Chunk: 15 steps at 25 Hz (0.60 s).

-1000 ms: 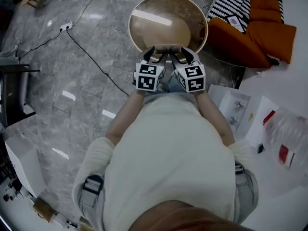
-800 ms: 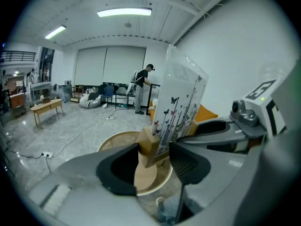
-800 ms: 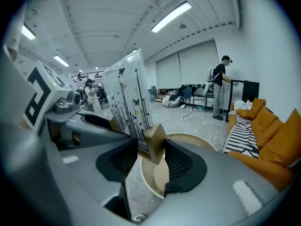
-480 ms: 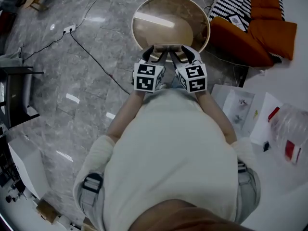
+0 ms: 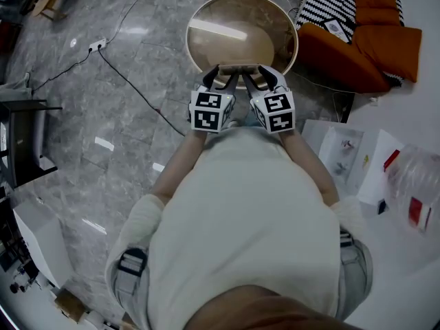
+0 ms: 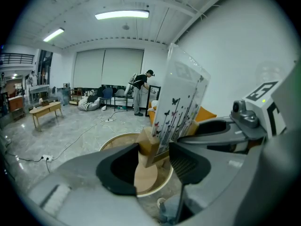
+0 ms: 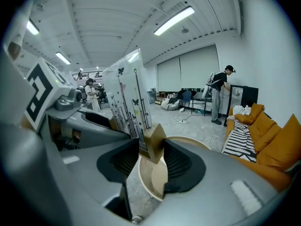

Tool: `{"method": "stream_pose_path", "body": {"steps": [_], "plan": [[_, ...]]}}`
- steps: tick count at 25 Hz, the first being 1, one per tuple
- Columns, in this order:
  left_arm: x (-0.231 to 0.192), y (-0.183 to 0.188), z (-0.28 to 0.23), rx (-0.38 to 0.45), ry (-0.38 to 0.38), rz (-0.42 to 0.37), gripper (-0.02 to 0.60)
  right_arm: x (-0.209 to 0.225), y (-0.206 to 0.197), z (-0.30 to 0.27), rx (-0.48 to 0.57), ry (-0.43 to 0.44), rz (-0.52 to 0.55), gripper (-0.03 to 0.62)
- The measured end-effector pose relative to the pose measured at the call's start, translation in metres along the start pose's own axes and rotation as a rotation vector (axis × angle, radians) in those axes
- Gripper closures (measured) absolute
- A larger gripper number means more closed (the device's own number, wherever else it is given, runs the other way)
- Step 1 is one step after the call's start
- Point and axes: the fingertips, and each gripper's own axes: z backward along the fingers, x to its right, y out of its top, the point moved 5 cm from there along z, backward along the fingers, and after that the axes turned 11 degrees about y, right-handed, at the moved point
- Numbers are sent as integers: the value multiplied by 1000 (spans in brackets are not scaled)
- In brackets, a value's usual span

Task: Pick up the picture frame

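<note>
Two hand-held claws hold one wooden picture frame (image 6: 181, 102) with a clear, butterfly-printed front, upright over the near rim of a round pale-wood tabletop (image 5: 234, 33). The left claw (image 6: 153, 157) is clenched on one lower wooden corner. The right claw (image 7: 151, 159) is closing on the other corner, its pads against the wood.

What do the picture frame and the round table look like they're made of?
The picture frame: pale unfinished-looking wood border, blocky tan corners; front a clear glossy sheet, glass or acrylic, can't tell. The round table: light wood or veneer, glossy, since it mirrors the ceiling light.
</note>
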Motion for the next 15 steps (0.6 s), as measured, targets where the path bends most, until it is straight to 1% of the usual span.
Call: {"method": "stream_pose_path", "body": {"steps": [15], "plan": [[5,-2,-2,0,-6,2,376,3,-3,4,1,-3,4,431]]}}
